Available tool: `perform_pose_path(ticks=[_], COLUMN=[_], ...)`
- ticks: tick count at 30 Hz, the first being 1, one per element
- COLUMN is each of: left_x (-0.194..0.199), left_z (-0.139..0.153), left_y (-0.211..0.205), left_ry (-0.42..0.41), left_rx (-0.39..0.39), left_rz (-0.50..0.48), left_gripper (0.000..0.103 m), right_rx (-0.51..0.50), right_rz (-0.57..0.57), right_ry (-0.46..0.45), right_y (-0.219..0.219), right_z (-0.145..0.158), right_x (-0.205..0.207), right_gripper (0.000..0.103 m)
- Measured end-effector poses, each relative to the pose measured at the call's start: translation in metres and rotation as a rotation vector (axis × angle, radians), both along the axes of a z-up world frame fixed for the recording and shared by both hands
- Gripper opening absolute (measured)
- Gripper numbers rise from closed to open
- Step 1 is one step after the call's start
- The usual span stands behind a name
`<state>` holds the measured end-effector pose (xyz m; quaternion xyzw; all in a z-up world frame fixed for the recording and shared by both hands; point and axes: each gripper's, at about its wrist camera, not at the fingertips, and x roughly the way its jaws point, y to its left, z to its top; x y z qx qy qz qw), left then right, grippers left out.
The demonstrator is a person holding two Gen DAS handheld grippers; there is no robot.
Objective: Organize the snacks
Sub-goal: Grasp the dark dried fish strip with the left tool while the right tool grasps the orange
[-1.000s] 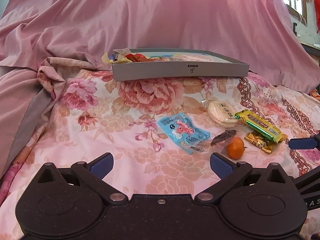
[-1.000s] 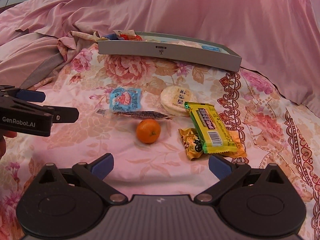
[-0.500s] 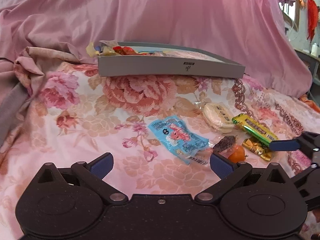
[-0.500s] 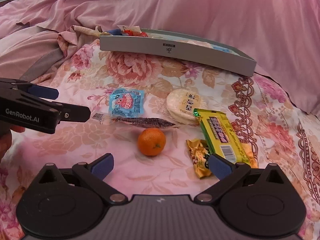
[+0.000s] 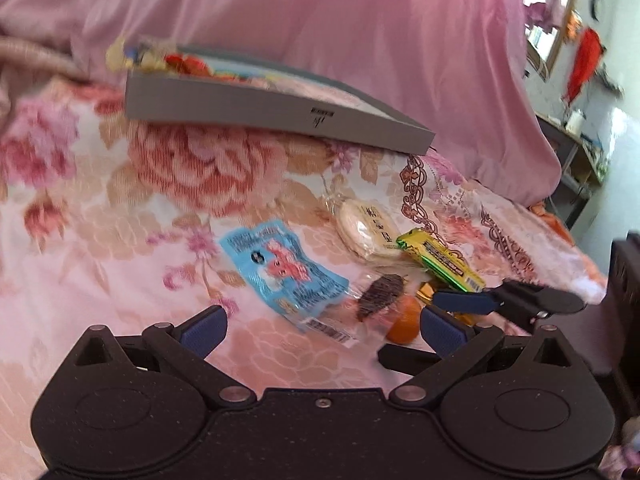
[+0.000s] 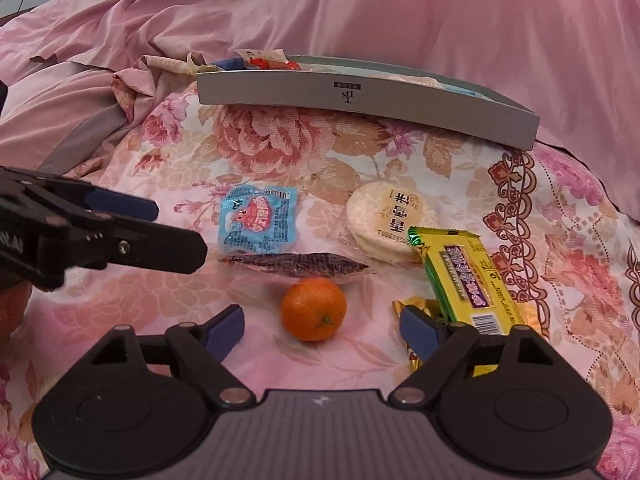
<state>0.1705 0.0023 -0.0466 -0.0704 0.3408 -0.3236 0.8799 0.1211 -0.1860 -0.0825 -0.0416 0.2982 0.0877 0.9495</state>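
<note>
The right gripper (image 6: pixel 320 326) is closing around the mandarin (image 6: pixel 313 309) on the floral bedspread (image 6: pixel 276 140) — pads not yet touching. The left gripper (image 5: pixel 320 326) gapes empty. Round fruit may squirt out sideways — or bruise.

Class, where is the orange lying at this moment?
In the right wrist view the orange lies on the flowered cloth, low and central, just in front of the dark snack packet and left of the yellow-green bar.

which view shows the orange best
The right wrist view: the orange sits whole and sharp, between the closing jaws of the right gripper, which do not touch it. In the left wrist view the orange is blurred and half hidden behind a clear snack wrapper and a gripper finger.
</note>
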Motion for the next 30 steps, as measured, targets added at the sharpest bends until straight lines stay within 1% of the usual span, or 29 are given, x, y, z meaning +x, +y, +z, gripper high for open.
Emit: perform_pose_path(ticks=[4, 7, 10, 12, 15, 18, 20, 21, 22, 23, 24, 25, 27, 28, 30], left_x=[0.005, 0.009, 0.013, 0.015, 0.021, 0.026, 0.028, 0.029, 0.029, 0.030, 0.031, 0.031, 0.030, 0.030, 0.028], left_z=[-0.004, -0.007, -0.014, -0.017, -0.019, -0.021, -0.022, -0.023, -0.024, -0.026, -0.029, -0.031, -0.032, -0.030, -0.027], left_y=[0.002, 0.004, 0.008, 0.008, 0.006, 0.006, 0.005, 0.005, 0.004, 0.002, 0.000, 0.001, 0.003, 0.004, 0.006], left_ry=[0.112, 0.180, 0.263, 0.287, 0.321, 0.372, 0.397, 0.407, 0.417, 0.432, 0.447, 0.455, 0.457, 0.449, 0.431], left_rx=[-0.071, -0.128, -0.202, -0.223, -0.258, -0.299, -0.323, -0.325, -0.320, -0.308, -0.296, -0.297, -0.314, -0.313, -0.308], left_rz=[0.021, 0.045, 0.069, 0.079, 0.081, 0.092, 0.091, 0.096, 0.103, 0.108, 0.109, 0.115, 0.130, 0.135, 0.145], left_gripper=[0.102, 0.102, 0.102, 0.101, 0.095, 0.084, 0.072, 0.068, 0.055, 0.039, 0.035, 0.034, 0.031, 0.028, 0.025], right_rx=[0.007, 0.025, 0.036, 0.043, 0.043, 0.040, 0.038, 0.037, 0.036, 0.036, 0.037, 0.038, 0.034, 0.032, 0.031], right_rz=[0.006, 0.006, 0.004, 0.002, 0.001, 0.006, 0.008, 0.007, 0.007, 0.008, 0.009, 0.010, 0.014, 0.016, 0.019], right_ry=[0.000, -0.001, 0.002, 0.004, 0.004, 0.003, 0.003, 0.002, 0.002, 0.003, 0.004, 0.005, 0.007, 0.009, 0.008], right_y=[0.001, 0.000, -0.002, -0.003, -0.002, -0.002, -0.001, 0.000, 0.000, 0.000, 0.000, 0.000, 0.001, 0.001, 0.001], right_z=[-0.002, -0.002, -0.002, -0.003, -0.003, -0.003, -0.002, -0.002, -0.002, -0.002, -0.002, -0.002, -0.002, -0.001, -0.001], right_x=[0.001, 0.003, 0.005, 0.006, 0.005, 0.004, 0.004, 0.004, 0.004, 0.005, 0.005, 0.005, 0.005, 0.005, 0.004], right_gripper=[0.082, 0.077, 0.073, 0.072, 0.069, 0.064, 0.061, 0.059, 0.058, 0.055, 0.052, 0.050, 0.040, 0.040, 0.040])
